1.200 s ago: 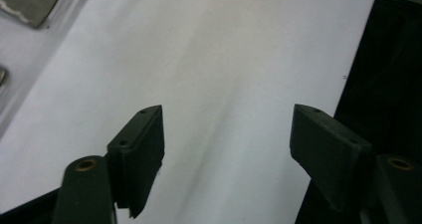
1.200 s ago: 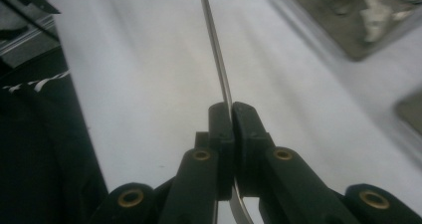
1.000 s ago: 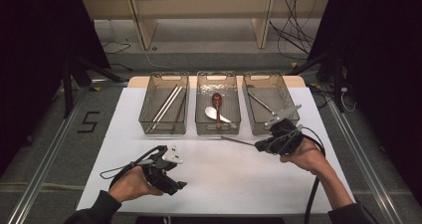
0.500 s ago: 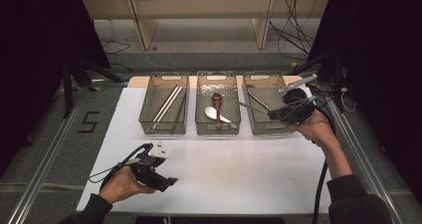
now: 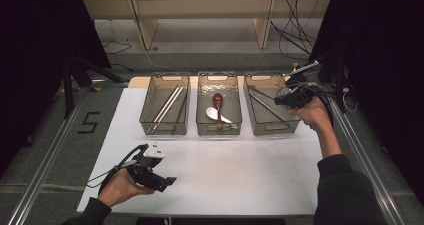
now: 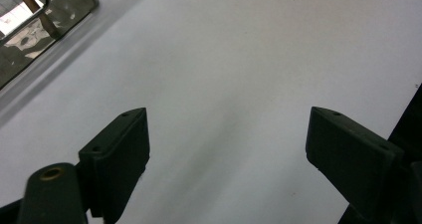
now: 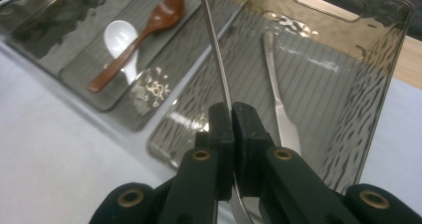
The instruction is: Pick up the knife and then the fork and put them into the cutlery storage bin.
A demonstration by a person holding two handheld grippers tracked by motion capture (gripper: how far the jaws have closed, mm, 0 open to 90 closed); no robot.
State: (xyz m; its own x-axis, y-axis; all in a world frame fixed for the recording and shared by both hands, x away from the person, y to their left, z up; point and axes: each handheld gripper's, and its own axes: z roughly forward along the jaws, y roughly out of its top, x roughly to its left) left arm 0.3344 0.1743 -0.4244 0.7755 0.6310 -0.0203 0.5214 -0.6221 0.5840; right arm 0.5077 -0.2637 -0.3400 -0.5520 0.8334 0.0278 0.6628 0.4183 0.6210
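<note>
Presently the right gripper hangs over the right bin, its fingers clenched on a thin metal utensil. The utensil's shaft runs up from the pinch over the bin's left wall; its working end is out of frame, so I cannot tell knife from fork. It is held by one end, which keeps the long part free to be lowered flat along the bin floor.

Sorting appears to be by type across 3 clear bins at the far edge of the tabletop. The left bin holds chopsticks. The middle bin holds a brown spoon lying across a white spoon. The right bin already holds metal cutlery lying lengthwise, so the held piece likely belongs there.

The left gripper rests at the near left, well apart from the bins. Its fingers have just been opening and stand released, with bare tabletop between them. Judgement: it is idle, kept clear of the placing hand.
</note>
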